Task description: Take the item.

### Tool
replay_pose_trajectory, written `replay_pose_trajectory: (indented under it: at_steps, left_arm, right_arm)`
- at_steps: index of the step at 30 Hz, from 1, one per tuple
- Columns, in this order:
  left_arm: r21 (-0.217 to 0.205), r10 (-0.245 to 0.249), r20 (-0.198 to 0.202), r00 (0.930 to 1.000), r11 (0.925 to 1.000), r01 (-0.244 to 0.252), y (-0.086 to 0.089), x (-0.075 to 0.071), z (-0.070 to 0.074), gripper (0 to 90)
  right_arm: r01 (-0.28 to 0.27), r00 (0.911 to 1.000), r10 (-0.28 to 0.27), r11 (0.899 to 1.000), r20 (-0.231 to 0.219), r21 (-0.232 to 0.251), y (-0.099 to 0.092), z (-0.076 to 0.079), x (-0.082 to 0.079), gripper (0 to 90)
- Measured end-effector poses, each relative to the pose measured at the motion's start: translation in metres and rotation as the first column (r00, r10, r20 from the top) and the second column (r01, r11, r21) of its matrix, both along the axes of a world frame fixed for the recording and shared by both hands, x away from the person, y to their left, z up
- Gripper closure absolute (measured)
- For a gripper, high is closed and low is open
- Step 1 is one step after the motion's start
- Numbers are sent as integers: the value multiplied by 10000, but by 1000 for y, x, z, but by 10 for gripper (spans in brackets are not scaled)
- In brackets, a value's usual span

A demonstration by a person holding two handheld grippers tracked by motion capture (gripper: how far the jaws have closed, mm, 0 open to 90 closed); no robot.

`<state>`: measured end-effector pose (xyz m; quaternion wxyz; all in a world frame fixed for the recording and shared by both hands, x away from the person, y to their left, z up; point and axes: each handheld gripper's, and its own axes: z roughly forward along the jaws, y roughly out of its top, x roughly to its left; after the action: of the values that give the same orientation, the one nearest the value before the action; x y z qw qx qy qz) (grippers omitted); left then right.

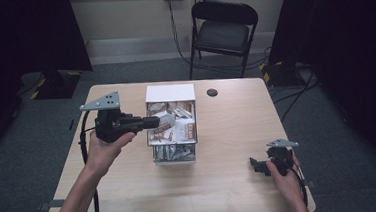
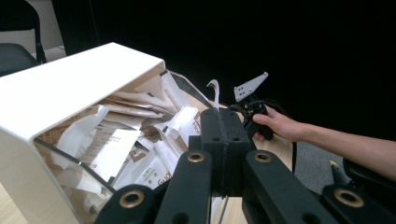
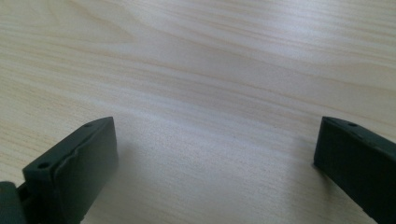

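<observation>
The left tool [image 1: 149, 121] hangs at the left rim of the box [image 1: 169, 93], which stands at the middle of the tabletop [image 1: 228, 133] with its open part crammed with paper sachets [image 1: 170, 125]. Its jaws are pressed together, and in the left gripper view a thin white strip [image 2: 215, 92] curls up out of the seam between them, so I judge it is pinching one sachet by an edge; how much of that sachet hangs below the jaws is hidden. The tool points to the right across the box, so the heap lies straight ahead of and just under its tip, touching or nearly touching it. The box's long axis runs near to far, with its closed white cover at the far end and a clear wall at the near end, and the tool crosses that axis roughly at a right angle. The right tool [image 1: 258, 165] rests low on the tabletop at the near right, well apart from the box, jaws spread wide over bare wood. The left hand is plainly the nearer one, so a lift up and out to the left seems the likely next move.
</observation>
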<state>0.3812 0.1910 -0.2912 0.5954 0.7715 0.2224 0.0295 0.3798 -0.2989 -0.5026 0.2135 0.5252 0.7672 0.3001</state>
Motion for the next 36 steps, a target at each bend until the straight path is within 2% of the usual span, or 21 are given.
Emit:
replay_pose_trajectory:
  at_steps: [12,23,29,31,33,36]
  left_arm:
    - [-208,312,125,9994,9993,-310,13,-4,6,900]
    - [-287,411,339,9986,9988,-401,22,-8,12,900]
    - [-445,767,250,9967,9961,-755,32,-7,14,900]
    - [-424,773,243,9967,9962,-762,38,-7,15,900]
    - [-641,643,181,9978,9959,-630,43,-6,16,900]
    - [-262,910,346,9953,9956,-901,46,-7,16,900]
  right_arm:
    - [1,10000,-1,10000,-2,3,0,0,0,0]
    - [-14,10000,14,10000,-9,21,0,0,0,0]
    - [-13,10000,13,10000,-9,21,0,0,0,0]
    - [-12,10000,12,10000,-11,19,0,0,0,0]
    - [-12,10000,12,10000,-9,22,0,0,0,0]
    - [-13,10000,13,10000,-9,20,0,0,0,0]
